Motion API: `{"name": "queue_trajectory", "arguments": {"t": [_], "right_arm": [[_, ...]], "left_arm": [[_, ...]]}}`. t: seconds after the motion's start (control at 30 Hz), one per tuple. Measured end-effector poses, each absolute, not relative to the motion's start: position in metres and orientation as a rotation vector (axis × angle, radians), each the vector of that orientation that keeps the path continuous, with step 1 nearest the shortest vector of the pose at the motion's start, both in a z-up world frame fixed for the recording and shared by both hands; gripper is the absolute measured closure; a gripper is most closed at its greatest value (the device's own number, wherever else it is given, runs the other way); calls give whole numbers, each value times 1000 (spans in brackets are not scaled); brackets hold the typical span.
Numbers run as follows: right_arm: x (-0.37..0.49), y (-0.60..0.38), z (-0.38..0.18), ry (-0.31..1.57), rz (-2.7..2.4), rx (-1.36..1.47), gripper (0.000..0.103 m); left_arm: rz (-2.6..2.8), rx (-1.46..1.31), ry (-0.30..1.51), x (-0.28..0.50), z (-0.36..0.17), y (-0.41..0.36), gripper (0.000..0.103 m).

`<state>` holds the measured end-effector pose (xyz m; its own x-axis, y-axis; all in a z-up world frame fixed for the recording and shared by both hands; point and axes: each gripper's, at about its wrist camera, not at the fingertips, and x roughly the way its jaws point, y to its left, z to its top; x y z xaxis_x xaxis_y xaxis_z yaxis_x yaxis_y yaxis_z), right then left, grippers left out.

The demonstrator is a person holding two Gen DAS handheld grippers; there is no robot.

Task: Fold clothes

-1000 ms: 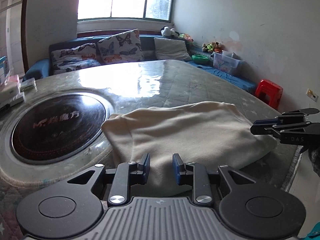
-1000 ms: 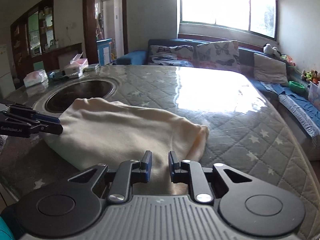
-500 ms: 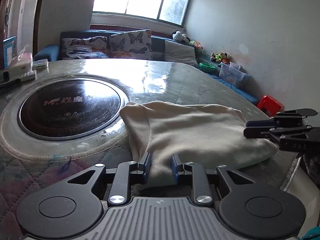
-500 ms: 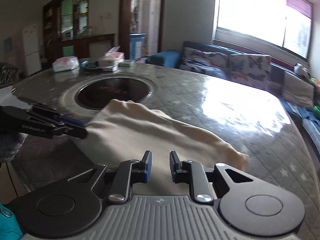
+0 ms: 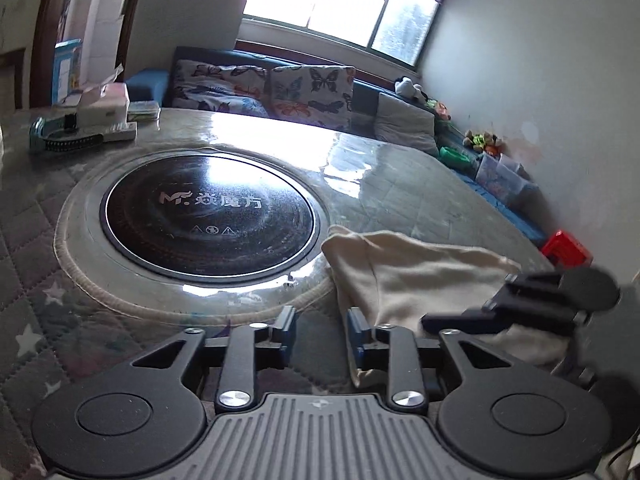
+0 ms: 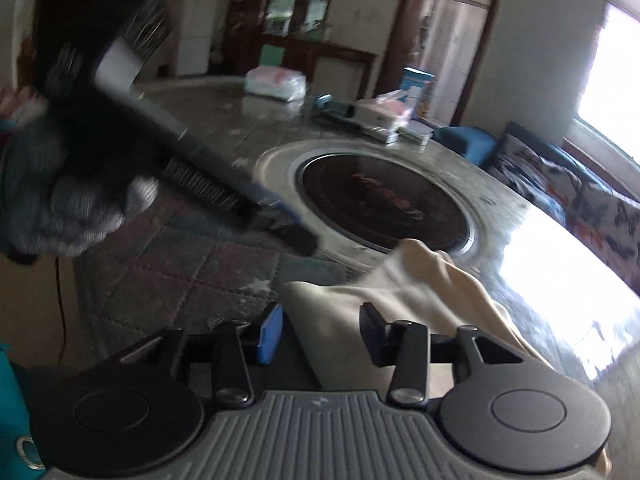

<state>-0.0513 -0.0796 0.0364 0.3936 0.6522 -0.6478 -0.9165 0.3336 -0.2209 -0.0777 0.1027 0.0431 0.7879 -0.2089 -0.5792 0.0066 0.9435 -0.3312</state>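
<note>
A cream garment lies folded on the quilted round table, just right of the black hotplate. In the left wrist view my left gripper is open over the bare tabletop, with the garment's near left corner at its right finger. The right gripper shows there as a blurred black shape over the garment. In the right wrist view my right gripper is open wide, with the cream garment lying between and beyond its fingers. The left gripper crosses that view, blurred, above the table.
The black round hotplate is set in the middle of the table. Boxes and a brush lie at the far left edge. A sofa with butterfly cushions stands behind. A red stool and toy bins stand by the right wall.
Both grippers have swung left, towards the hotplate side. The garment now sits to the right in the left view. The right gripper's jaws have opened wider. The garment looks bunched smaller.
</note>
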Motion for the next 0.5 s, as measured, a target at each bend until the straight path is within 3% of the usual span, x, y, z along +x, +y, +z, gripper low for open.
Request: {"name": "queue_trajectory", "arguments": {"t": [0.1, 0.27, 0.5], "right_arm": [[-57, -69, 29, 495, 1076, -662, 62], [-52, -73, 32, 518, 1032, -594, 89], [-40, -94, 50, 544, 1038, -429, 92]], "left_arm": [[-139, -387, 679, -65, 43, 103, 58], [-127, -487, 746, -40, 33, 103, 56], [-105, -654, 807, -19, 24, 102, 51]]}}
